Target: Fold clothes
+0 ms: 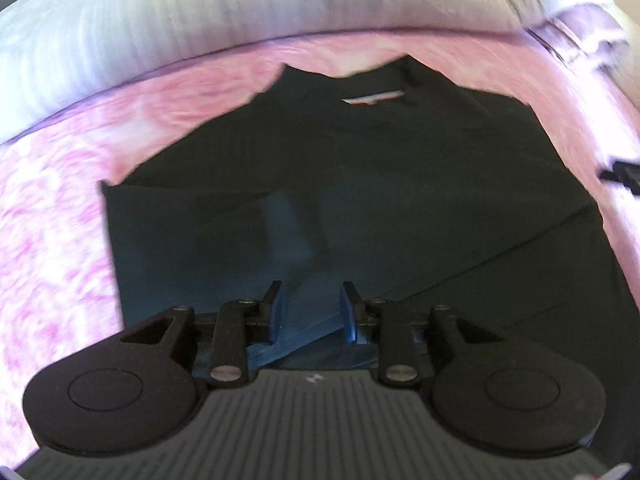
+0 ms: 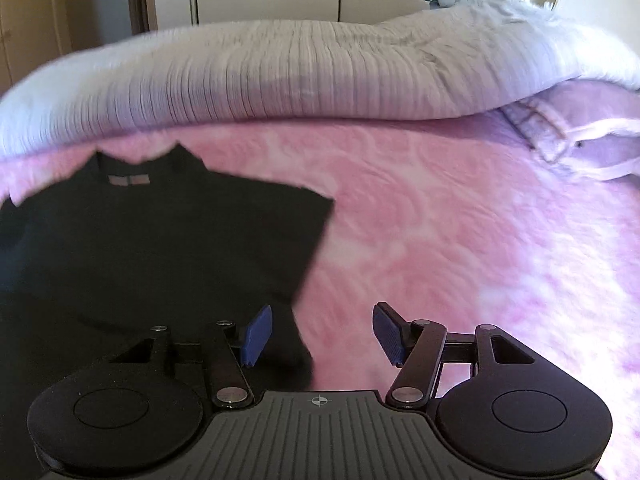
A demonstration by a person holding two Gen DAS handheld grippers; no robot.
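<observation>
Your black shirt [image 1: 360,184] lies flat on the pink bedspread [image 1: 60,220], collar and label toward twelve o'clock near the rolled white duvet [image 2: 300,72], with one side already laid over the middle. Your left gripper [image 1: 314,308] hangs over the hem end with its blue pads a little apart and nothing pinched between them; your right gripper [image 2: 320,332] stands wide open and empty at the shirt's edge, its left pad over cloth, its right pad over bedspread. For the next fold, I'd judge you should take the loose side at hem and shoulder together, lift only slightly, and lay it straight so the edges line up. Both views are smeared, so creases are hard to read. The hem hides under the left gripper's body, and the sleeve at nine o'clock in the right view is cut off.
</observation>
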